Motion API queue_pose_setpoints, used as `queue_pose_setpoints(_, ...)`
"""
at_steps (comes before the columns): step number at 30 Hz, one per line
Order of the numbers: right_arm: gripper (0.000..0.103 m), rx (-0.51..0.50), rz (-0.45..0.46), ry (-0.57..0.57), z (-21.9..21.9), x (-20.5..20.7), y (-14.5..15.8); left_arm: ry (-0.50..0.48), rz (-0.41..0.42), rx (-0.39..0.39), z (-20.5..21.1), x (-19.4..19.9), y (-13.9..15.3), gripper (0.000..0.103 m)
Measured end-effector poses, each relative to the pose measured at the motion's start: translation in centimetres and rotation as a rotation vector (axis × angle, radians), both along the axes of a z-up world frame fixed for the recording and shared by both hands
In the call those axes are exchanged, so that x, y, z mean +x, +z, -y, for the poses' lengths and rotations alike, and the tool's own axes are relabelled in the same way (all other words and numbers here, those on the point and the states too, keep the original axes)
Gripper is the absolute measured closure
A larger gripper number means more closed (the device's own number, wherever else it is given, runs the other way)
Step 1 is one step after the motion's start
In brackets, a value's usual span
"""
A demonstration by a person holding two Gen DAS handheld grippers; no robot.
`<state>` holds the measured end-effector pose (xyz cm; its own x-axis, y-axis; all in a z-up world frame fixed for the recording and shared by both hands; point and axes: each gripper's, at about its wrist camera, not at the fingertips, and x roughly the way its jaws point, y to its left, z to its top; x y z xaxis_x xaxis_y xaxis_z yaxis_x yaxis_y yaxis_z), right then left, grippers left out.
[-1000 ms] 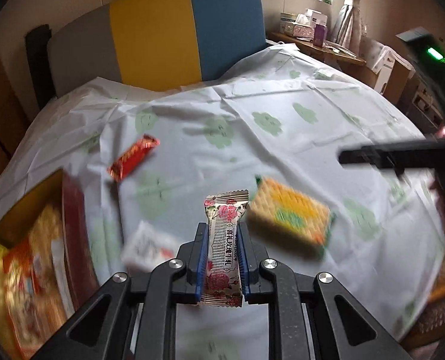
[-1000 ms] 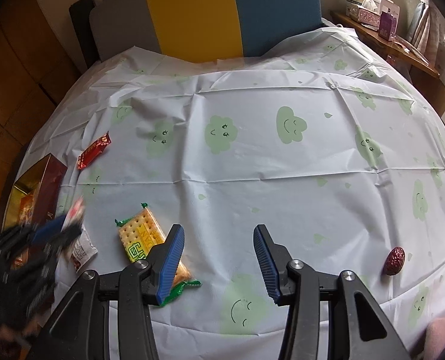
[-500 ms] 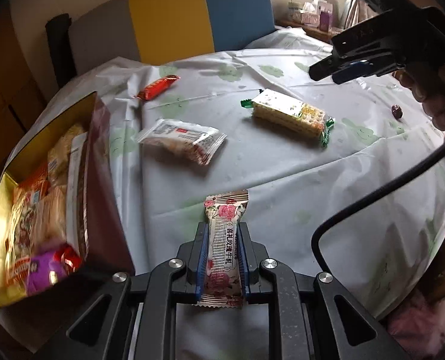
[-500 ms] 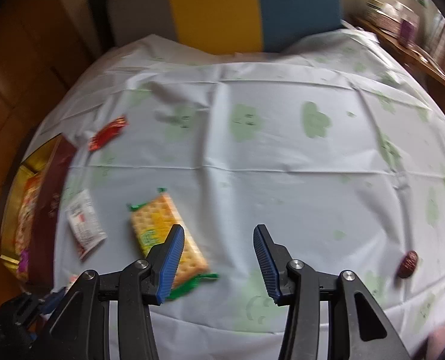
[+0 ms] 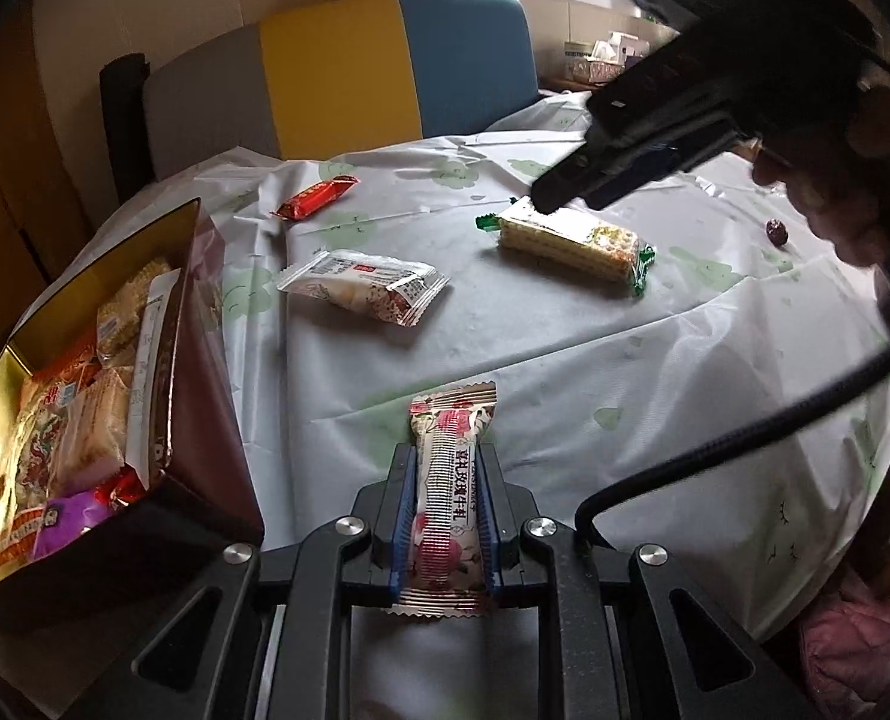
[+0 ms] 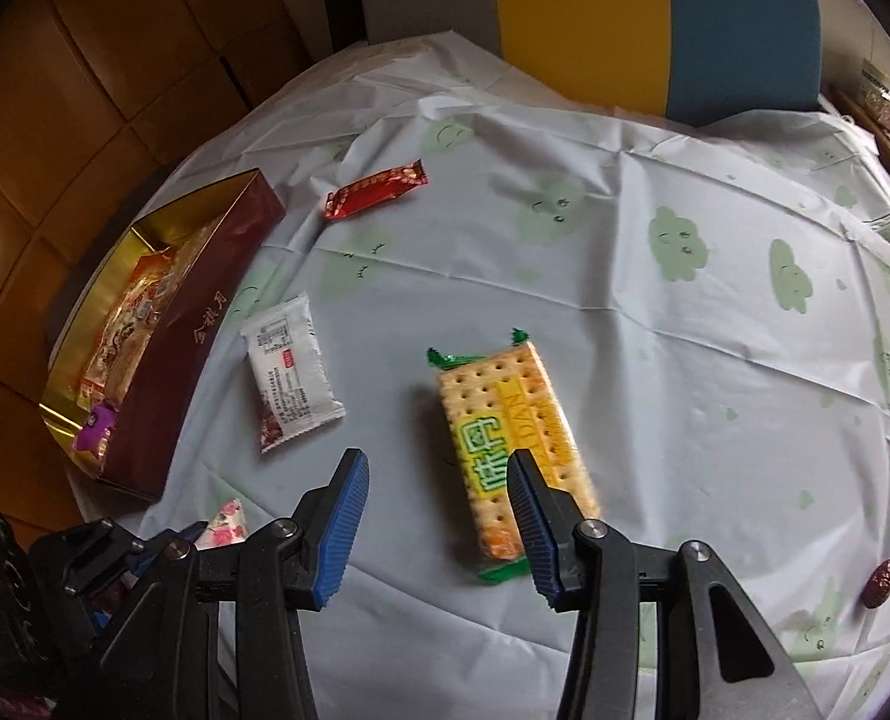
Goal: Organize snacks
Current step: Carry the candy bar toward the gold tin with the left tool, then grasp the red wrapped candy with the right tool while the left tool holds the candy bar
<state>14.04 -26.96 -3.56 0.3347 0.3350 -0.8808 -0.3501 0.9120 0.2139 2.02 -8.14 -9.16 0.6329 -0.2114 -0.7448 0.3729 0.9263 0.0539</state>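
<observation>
Your left gripper (image 5: pixel 443 483) points steeply downward, its blue pads clamped flat on both sides of a rose-printed candy (image 5: pixel 448 492). Your right gripper (image 6: pixel 439 516) also tilts down, jaws parted with nothing between the pads. In the left view your right hand (image 5: pixel 847 180) wraps its handle.

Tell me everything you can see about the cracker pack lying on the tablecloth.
The cracker pack is a flat rectangular stack of pale yellow, dimpled crackers in clear shiny wrap with crimped green ends and green and yellow lettering on top. It looks sealed. It lies flat on the cloud-print tablecloth, right of the white packet, apart from it. The right tongs hang open over its near end; one finger overlaps it in view, but contact cannot be told.
</observation>
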Motion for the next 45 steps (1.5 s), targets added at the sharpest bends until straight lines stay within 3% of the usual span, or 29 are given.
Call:
queue_pose_setpoints(10,0.054,0.107,-0.073,0.005,-5.5,6.9,0.1,-0.009,0.028,-0.043,-0.5,-0.5,-0.3,0.084)
queue_pose_setpoints(22,0.054,0.180,-0.141,-0.240,-11.3,17.1,-3.1,-0.023,0.036,-0.083,-1.1,-0.4,-0.4,0.084)
queue_pose_setpoints(27,0.055,0.086,-0.124,-0.289,-12.9,18.8,-4.1,-0.023,0.033,-0.092,-1.2,-0.3,-0.4,0.083)
queue_pose_setpoints(31,0.076,-0.039,-0.064,-0.216,-14.2,18.1,-3.8,-0.022,0.035,-0.089,-1.3,-0.4,-0.3,0.083)
queue_pose_setpoints(36,0.079,-0.113,-0.044,-0.118,-12.2,15.6,-2.8,-0.020,0.038,-0.078,-1.1,-0.4,-0.4,0.083)
queue_pose_setpoints(45,0.079,-0.100,-0.037,-0.112,0.1,9.1,0.9,-0.014,0.039,-0.057,-0.8,-0.3,-0.4,0.083)
